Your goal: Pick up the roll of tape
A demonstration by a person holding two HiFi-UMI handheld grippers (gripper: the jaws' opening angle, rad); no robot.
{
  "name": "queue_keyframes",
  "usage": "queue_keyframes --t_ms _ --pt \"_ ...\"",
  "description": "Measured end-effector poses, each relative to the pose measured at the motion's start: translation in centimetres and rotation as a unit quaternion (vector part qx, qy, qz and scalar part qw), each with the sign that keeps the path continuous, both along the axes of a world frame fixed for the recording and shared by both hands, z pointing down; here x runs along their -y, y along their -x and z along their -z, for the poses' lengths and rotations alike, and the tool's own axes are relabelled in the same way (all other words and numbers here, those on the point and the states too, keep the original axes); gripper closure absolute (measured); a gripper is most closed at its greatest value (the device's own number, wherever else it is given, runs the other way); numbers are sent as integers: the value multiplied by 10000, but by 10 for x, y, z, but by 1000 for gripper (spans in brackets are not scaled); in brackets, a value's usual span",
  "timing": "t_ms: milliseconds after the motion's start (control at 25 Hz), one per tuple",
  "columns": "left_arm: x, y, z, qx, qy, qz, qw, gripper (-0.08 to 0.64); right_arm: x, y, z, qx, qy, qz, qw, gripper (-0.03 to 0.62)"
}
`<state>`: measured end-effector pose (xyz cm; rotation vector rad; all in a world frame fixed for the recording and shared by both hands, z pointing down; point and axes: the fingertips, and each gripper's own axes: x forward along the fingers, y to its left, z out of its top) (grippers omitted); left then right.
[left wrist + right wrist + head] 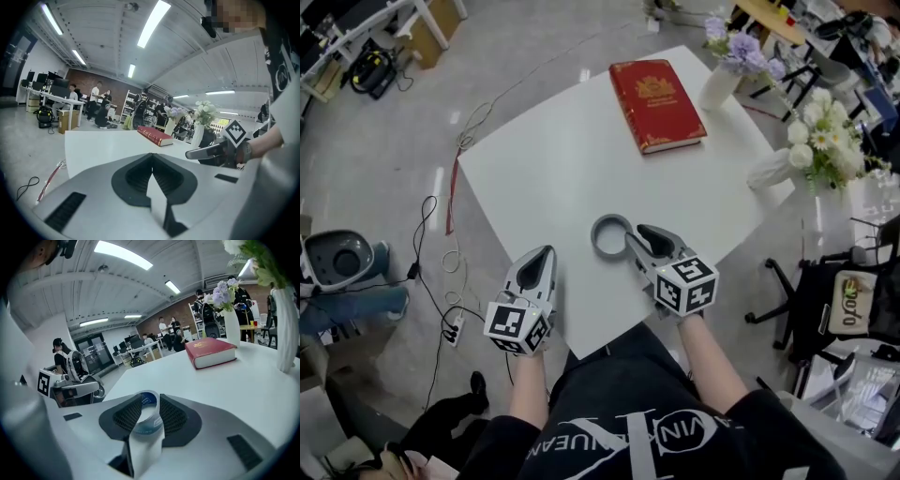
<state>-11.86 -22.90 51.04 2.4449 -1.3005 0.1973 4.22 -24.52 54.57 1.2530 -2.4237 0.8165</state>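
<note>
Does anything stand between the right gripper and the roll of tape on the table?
Nothing visible stands between them. The roll of tape is already between the jaws of the right gripper, which press on it.

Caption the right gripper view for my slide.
Right hand-held gripper grips the roll of tape on the white table, red book beyond.

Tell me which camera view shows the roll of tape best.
The head view: the roll of tape lies on the table as a nearly full ring. The right gripper view shows it close, partly hidden between the jaws of the right gripper. The left gripper view does not show it.
</note>
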Motion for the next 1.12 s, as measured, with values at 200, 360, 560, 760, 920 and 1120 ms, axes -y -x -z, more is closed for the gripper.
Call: queue_keyframes --t_ms 200,360,560,760,920,1120 --pt "9 -8 -6 -39 74 -56 9999 557 16 6 -11 -232 224 67 9995 462" --pt "15 -12 -11 -71 107 -60 9999 555 25 11 -23 -441 401 174 9981 462" --pt "19 -12 -14 -97 141 -21 9999 555 30 17 -35 -650 611 279 9956 467" --pt "20 -11 -16 -127 179 40 9998 557 33 17 -43 -781 783 285 9934 490" --pt "18 -9 -17 -124 210 68 9997 557 33 18 -47 -821 853 280 9926 500" --pt "17 -7 -19 -134 233 117 9996 557 34 18 -47 -944 707 353 9924 515"
